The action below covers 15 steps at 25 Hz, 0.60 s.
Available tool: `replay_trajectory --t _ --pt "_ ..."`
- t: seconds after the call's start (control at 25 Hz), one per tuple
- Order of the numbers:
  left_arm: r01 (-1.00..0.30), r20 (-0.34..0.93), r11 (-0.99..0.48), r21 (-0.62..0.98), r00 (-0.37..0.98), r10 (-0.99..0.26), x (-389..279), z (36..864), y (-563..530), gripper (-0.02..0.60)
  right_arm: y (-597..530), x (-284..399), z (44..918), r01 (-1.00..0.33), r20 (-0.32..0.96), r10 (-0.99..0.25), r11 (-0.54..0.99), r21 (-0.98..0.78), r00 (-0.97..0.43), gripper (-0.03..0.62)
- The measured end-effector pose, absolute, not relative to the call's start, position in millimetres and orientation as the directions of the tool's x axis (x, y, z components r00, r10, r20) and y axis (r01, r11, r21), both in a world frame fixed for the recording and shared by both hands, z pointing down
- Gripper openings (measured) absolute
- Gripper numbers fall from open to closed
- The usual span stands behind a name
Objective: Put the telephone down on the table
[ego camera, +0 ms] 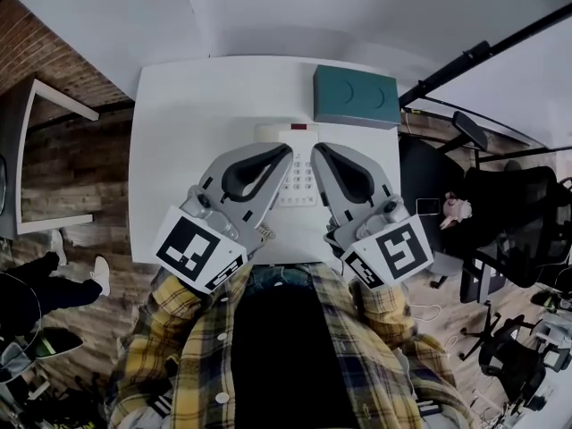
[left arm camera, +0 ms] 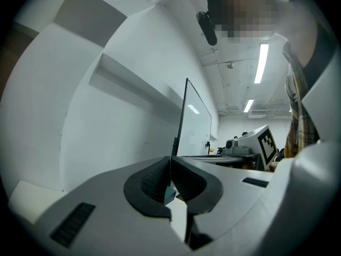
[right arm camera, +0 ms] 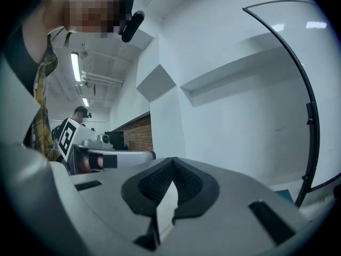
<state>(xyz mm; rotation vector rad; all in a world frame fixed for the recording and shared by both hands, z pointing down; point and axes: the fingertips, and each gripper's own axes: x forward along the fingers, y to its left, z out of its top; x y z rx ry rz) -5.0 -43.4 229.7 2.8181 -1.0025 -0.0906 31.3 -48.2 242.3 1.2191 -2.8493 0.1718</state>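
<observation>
A white desk telephone point(ego camera: 299, 184) with a keypad and a small red display lies on the white table point(ego camera: 179, 150), just ahead of me in the head view. Both grippers hover over it, tips pointing away from me, and hide its sides. My left gripper point(ego camera: 288, 150) is shut with nothing between its jaws, over the phone's left part. My right gripper point(ego camera: 316, 150) is also shut and empty, over the right part. In the left gripper view the left gripper point(left arm camera: 170, 162) has its pads pressed together; likewise the right gripper point(right arm camera: 171, 163) in the right gripper view. Whether either touches the phone is not visible.
A teal box point(ego camera: 356, 96) stands at the table's far right. Black office chairs point(ego camera: 500, 208) and a black pole point(ego camera: 469, 59) are to the right of the table. A white-framed bench point(ego camera: 40, 155) and a person's feet point(ego camera: 80, 266) are on the left.
</observation>
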Motion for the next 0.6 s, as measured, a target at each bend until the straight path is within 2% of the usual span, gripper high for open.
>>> replay_trajectory --t 0.6 --pt "-0.625 -0.010 -0.761 0.174 0.772 -0.635 -10.8 233.4 -46.3 0.020 -48.4 34.2 247.6 -0.735 0.098 -0.728 0.673 -0.089 -0.678 0.025"
